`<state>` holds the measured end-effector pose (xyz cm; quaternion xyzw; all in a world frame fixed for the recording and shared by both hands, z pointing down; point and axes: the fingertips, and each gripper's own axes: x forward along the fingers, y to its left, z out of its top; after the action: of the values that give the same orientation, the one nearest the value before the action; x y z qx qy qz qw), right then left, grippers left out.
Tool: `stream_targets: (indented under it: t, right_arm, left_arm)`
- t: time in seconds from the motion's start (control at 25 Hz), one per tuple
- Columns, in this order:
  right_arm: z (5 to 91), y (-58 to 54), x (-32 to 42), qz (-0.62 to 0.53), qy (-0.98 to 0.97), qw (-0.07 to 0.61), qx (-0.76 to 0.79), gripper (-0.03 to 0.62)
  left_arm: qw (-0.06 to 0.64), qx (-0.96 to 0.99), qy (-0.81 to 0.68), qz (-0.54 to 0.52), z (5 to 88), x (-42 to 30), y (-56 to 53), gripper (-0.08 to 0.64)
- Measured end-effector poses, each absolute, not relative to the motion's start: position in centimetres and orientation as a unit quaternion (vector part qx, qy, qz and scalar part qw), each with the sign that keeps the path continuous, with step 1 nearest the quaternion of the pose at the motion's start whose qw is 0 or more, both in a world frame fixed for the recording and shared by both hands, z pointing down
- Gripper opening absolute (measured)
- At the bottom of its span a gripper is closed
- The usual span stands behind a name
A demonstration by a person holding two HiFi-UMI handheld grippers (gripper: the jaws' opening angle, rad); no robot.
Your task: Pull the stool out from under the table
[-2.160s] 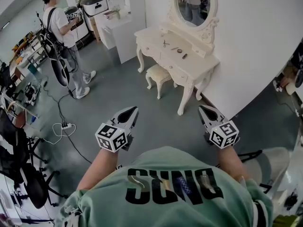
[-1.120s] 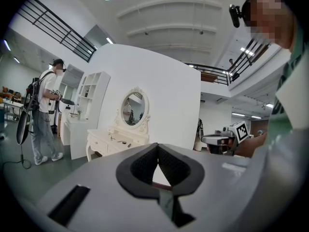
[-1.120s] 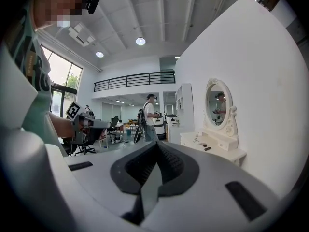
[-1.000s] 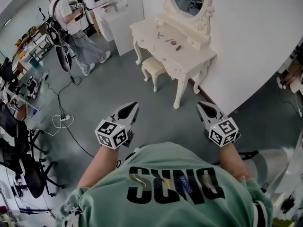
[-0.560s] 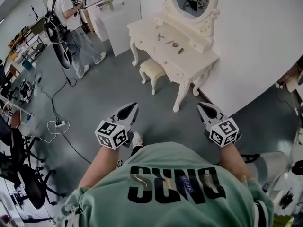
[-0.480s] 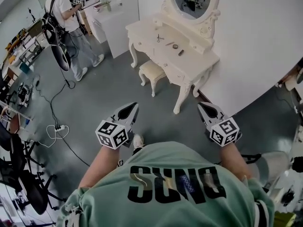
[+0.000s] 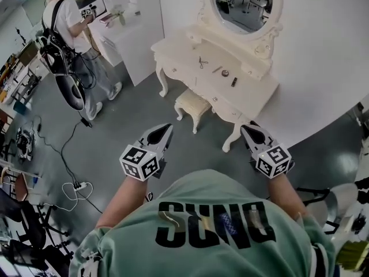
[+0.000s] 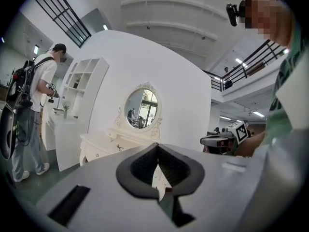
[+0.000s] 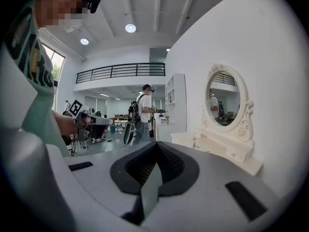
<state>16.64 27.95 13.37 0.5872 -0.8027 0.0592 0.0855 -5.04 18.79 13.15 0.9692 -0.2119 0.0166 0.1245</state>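
The table (image 7: 203,52) stands against the wall, and the stool (image 7: 193,103) sits partly under its front edge. The left claw (image 7: 164,130) and right claw (image 7: 249,130) hover well short, both closed and empty. Pulled askew, the stool could snag a table leg.

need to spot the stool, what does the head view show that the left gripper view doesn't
Only the head view: the stool, tucked partly under the dressing table, and the floor with a power strip. Only the left gripper view: the ceiling, a balcony railing and the head-mounted camera. Both: the dressing table, its oval mirror, a standing person with a backpack, and the right gripper.
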Motion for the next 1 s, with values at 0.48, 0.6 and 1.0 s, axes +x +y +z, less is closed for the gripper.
stream_targets:
  t: [0.48,0.6,1.0]
  right_arm:
    - [15.9,16.5,17.8,0.091,-0.794,0.097,0.593,-0.006]
    - [16.6,13.1,20.1,0.098,-0.801,0.097,0.583,-0.006]
    - [17.6,-0.4,28.2,0.092,-0.879,0.123,0.452,-0.006]
  left_arm:
    - [0.145,0.968,-0.204,0.029,15.2,-3.7,6.1,0.006]
    - [0.148,0.965,-0.216,0.034,15.7,-1.6,3.1,0.006]
    - [0.168,0.933,-0.318,0.019,15.8,8.7,-6.2,0.006]
